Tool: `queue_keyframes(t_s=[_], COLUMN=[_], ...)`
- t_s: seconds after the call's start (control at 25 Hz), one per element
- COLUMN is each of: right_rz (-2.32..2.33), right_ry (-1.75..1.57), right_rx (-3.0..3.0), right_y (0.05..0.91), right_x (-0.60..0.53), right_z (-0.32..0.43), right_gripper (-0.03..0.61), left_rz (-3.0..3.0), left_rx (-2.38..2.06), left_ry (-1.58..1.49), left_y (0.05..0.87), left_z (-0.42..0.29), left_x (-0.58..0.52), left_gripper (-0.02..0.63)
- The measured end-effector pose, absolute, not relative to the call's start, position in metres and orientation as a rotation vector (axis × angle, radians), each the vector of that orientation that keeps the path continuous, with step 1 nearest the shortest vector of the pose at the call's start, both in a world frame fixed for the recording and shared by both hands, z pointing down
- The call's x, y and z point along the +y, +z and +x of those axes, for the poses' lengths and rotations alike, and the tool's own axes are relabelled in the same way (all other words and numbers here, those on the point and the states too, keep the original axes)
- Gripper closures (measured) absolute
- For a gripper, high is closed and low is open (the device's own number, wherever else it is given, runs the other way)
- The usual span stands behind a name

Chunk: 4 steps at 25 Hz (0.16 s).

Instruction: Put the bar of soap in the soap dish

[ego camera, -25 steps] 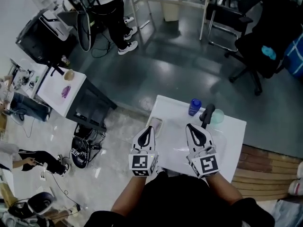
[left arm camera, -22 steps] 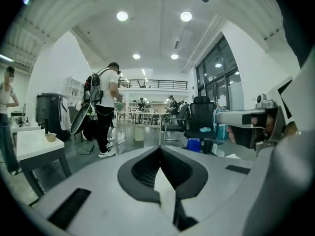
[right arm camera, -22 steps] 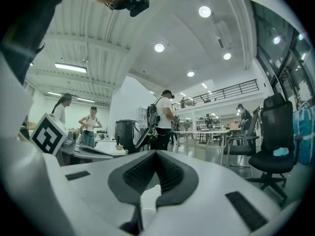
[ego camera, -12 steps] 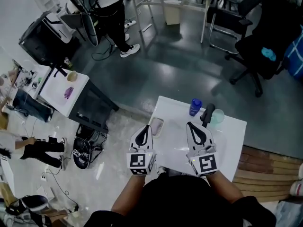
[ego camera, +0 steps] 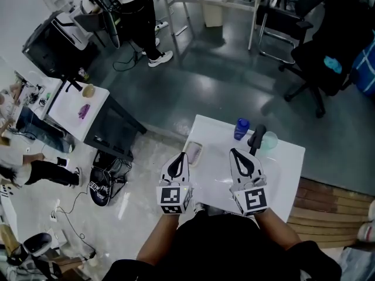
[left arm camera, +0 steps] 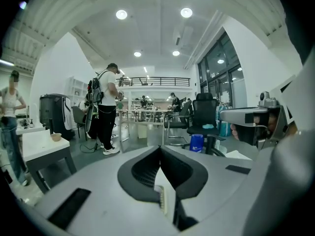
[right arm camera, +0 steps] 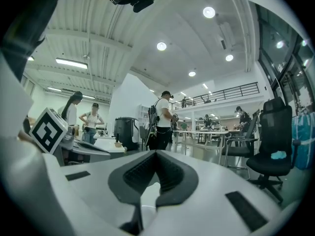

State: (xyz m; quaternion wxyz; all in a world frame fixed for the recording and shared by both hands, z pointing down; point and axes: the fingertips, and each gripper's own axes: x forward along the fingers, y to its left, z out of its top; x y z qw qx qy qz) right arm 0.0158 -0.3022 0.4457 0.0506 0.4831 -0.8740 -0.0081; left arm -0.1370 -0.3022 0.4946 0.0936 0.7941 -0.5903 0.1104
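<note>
On the small white table (ego camera: pixel 287 174) a pale oblong dish-like thing (ego camera: pixel 193 153) lies by the left edge; I cannot tell a bar of soap apart in it. My left gripper (ego camera: pixel 183 156) hovers just near of it, jaws shut and empty. My right gripper (ego camera: pixel 233 153) is held over the table's middle, shut too, with nothing between its fingers. In the left gripper view the jaws (left arm camera: pixel 160 150) meet at the tip. The right gripper view shows its jaws (right arm camera: pixel 156 154) closed the same way.
A blue bottle (ego camera: pixel 241 129), a black upright handle (ego camera: pixel 256 137) and a pale green bowl (ego camera: pixel 269 141) stand at the table's far side. A black office chair (ego camera: pixel 319 57) is beyond on the right, and a side table (ego camera: pixel 82 110) with people near it is on the left.
Both grippers stay almost where they were, still shut. The people at the left and at the top of the head view have shifted about.
</note>
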Motion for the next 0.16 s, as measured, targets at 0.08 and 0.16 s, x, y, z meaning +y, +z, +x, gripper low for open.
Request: queue_keyframes(t_s=[0.08,0.16], right_rz=[1.47,1.473], right_ry=[-0.025,-0.022], right_rx=[-2.658,-2.655], right_y=[0.4481,0.4505], right_x=[-0.3023,-0.3021], right_z=[0.0149,0.0149], right_gripper=[0.56,0.56], left_rz=[2.357,2.358], left_rx=[-1.749,-1.745], left_ry=[0.329,0.33], left_y=[0.4952,0.4961], left_z=[-0.1368,-0.136], left_x=[-0.3017,-0.3011], left_gripper=[0.592,0.592])
